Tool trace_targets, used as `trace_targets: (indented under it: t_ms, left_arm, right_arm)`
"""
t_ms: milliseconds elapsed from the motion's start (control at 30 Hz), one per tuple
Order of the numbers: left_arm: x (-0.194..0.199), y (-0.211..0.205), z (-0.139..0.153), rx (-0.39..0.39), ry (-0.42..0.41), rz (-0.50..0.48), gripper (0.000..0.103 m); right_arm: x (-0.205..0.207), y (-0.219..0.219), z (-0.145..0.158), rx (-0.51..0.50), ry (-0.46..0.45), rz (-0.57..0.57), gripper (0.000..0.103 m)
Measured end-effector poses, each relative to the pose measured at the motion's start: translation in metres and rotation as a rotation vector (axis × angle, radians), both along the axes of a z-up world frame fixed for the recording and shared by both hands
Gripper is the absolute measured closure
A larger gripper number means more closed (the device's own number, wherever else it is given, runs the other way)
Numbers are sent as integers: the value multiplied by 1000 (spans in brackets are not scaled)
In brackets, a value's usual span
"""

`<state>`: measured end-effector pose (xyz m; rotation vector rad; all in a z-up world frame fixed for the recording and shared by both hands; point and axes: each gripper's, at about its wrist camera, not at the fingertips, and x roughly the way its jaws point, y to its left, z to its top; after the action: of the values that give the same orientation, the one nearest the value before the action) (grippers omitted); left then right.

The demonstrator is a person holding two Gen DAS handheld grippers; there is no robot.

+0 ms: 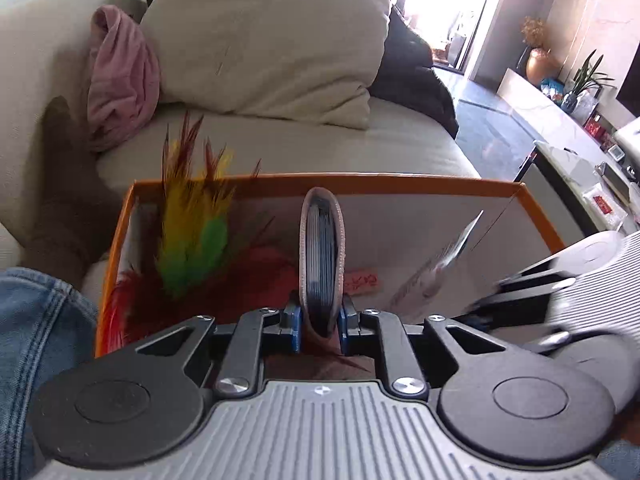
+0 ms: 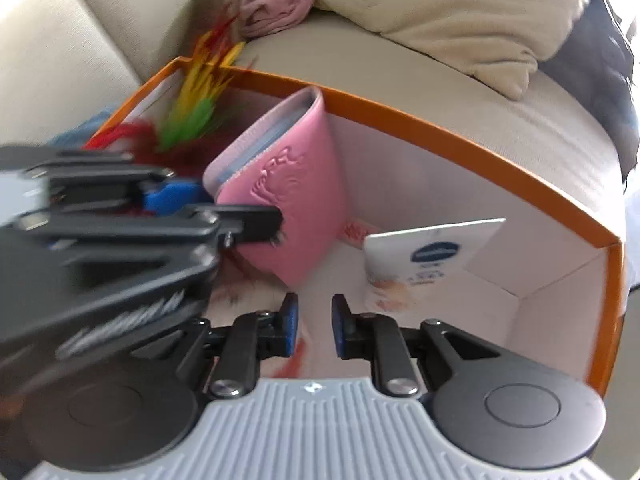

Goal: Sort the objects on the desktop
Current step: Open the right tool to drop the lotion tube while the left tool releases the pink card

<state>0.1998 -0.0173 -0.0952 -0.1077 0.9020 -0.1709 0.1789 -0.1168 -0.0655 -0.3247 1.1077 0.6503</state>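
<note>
Two grippers work inside the orange box (image 2: 460, 136). The left gripper (image 1: 319, 322) has its fingers pinching the pink wallet (image 2: 296, 184) upright, edge-on, probably to stand it beside the feathers (image 1: 192, 232). The right gripper (image 2: 312, 328) has its fingers spread, holding nothing, near the white card (image 2: 436, 248).

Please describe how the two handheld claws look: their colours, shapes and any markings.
Both look alike. The left claw has blue pads on black metal linkage arms with silver screws, two round black discs, and a grey ribbed body bearing a small round mark. The right claw shows the same build. Blue denim is worn at the left edge.
</note>
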Motion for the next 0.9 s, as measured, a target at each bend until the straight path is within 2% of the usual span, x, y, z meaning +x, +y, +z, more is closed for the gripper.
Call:
trace_targets:
  t_ms: [100,200,433,633,867,900]
  left_arm:
    - [5,3,1,-19,22,0,84]
    - [7,2,3,-14,37,-12,82]
    - [7,12,12,-70,57,-2,81]
    - [9,18,16,-100,51,-6,81]
    - [11,20,15,-121,47,-4,81]
    - [11,21,15,-127,49,-4,81]
  right_arm:
    - [-1,-15,8,-88,-45,46,75]
    - [12,-19,3,-197,-74,108,71]
    - [35,-5,-17,-310,-78,259,71]
    - [41,-1,-37,-362,-129,374,71]
    - [46,-4,-35,-364,-161,493,70]
    - [45,-4,-35,-360,-172,510,75]
